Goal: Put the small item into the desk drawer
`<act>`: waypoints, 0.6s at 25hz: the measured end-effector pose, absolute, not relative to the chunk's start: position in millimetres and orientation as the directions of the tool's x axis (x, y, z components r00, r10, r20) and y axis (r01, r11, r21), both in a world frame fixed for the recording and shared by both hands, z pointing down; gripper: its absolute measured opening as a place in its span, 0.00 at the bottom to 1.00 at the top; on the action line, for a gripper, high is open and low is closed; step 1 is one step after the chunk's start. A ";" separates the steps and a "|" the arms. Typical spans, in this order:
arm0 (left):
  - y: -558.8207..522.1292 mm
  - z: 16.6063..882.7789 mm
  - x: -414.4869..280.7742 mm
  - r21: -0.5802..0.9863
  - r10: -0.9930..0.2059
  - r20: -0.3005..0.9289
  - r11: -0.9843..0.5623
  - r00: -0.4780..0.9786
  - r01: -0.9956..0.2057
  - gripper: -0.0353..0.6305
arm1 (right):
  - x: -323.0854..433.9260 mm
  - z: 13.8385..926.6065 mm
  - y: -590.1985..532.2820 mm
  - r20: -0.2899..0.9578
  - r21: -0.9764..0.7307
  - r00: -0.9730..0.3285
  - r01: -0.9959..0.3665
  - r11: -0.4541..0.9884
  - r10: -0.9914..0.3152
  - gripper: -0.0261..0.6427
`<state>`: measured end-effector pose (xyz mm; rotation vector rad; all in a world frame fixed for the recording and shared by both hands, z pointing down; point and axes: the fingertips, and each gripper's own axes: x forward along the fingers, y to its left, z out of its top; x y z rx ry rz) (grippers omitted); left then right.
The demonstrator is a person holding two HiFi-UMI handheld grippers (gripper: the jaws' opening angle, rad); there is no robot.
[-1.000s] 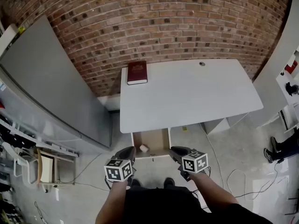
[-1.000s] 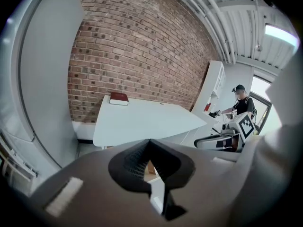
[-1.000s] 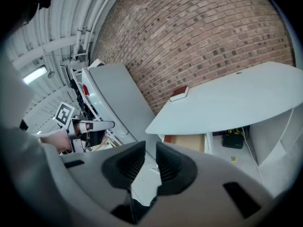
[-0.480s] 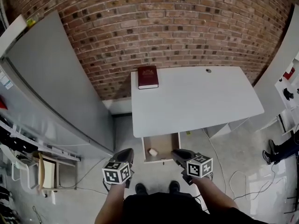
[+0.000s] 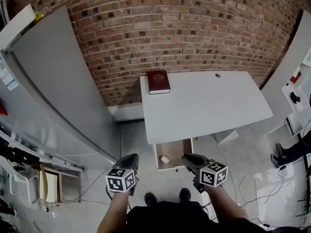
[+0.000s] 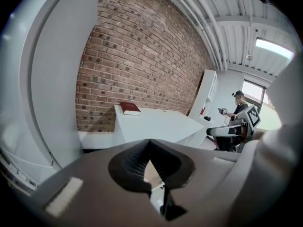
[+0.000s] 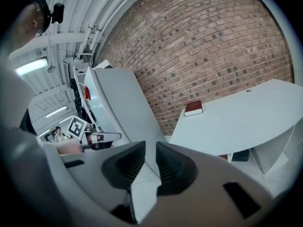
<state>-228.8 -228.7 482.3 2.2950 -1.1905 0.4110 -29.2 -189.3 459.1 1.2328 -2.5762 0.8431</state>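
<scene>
I see the small item (image 5: 164, 158), a pale little piece, lying already inside the drawer (image 5: 179, 152), near its left wall and close to the front. The drawer is pulled out from under the white desk (image 5: 209, 103) and stands open. So, in my judgement, what remains is only to close it.

The left gripper (image 6: 150, 141) has its jaws together at the tips, with nothing between them. The right gripper (image 7: 151, 144) has its jaws a little apart, and the gap is empty. Both hang in front of the drawer, one at each side, and neither touches it.

Several things can go wrong from here. If the person pushes the front panel with one gripper only, off the centre, the drawer may turn a little on its rails and jam. If the push is too quick, the light item may slide or jump toward the back, or even over the low wall. A closed jaw tip can also slip off the smooth panel. The worst case is simple: the drawer is left open and the task is not finished. The red book (image 5: 158, 81) is well apart and in no danger.
</scene>
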 end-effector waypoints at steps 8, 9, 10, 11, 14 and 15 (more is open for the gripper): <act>-250.7 451.4 -257.7 0.226 -0.679 0.440 -0.550 0.588 -0.804 0.07 | -49.8 418.7 -202.9 0.307 -0.368 -0.599 -0.791 0.488 -0.739 0.16; -252.6 445.6 -258.5 0.215 -0.684 0.432 -0.555 0.588 -0.804 0.07 | -51.3 412.2 -202.9 0.301 -0.347 -0.602 -0.792 0.503 -0.740 0.16; -254.2 439.9 -258.8 0.207 -0.691 0.424 -0.556 0.586 -0.805 0.07 | -53.0 405.7 -202.1 0.296 -0.323 -0.609 -0.789 0.522 -0.736 0.16; -255.2 434.3 -258.3 0.203 -0.699 0.414 -0.554 0.583 -0.807 0.07 | -54.3 399.1 -200.5 0.291 -0.302 -0.619 -0.783 0.544 -0.729 0.16; -253.6 415.7 -249.7 0.206 -0.720 0.379 -0.547 0.581 -0.812 0.07 | -48.8 377.5 -196.0 0.260 -0.263 -0.646 -0.762 0.591 -0.718 0.15; -251.8 408.5 -244.4 0.206 -0.725 0.364 -0.550 0.585 -0.809 0.07 | -42.9 369.0 -196.0 0.242 -0.252 -0.645 -0.763 0.595 -0.725 0.15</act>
